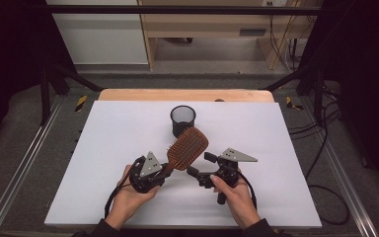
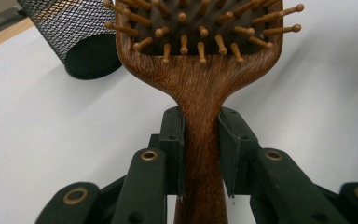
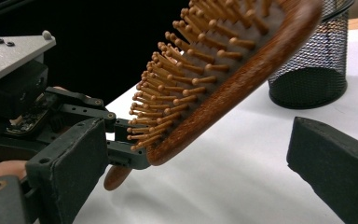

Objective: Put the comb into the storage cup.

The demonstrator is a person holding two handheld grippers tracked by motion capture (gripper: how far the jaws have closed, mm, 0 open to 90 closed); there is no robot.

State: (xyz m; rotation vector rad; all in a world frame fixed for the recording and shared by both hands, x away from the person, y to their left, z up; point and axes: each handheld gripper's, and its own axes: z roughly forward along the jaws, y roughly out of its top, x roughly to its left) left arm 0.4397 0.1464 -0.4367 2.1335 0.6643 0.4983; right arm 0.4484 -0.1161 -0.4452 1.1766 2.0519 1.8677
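The left tool (image 1: 165, 170) clamps the wooden hairbrush (image 1: 187, 148) by its handle, while the right tool (image 1: 200, 165) gapes wide just beside the brush head.

No writing, label, brand, number or sign could be read on anything, near or far, left or right, in any of the three views.

In the left gripper view, the top of the wooden hairbrush (image 2: 200, 70) is cut off by the picture's top edge, and its handle end runs off the bottom. The black mesh cup (image 2: 74, 37) is cut off at the top too. In the right gripper view, the brush head hides part of the cup (image 3: 314, 70). The brush's handle sits partly behind the left gripper (image 3: 121, 154).
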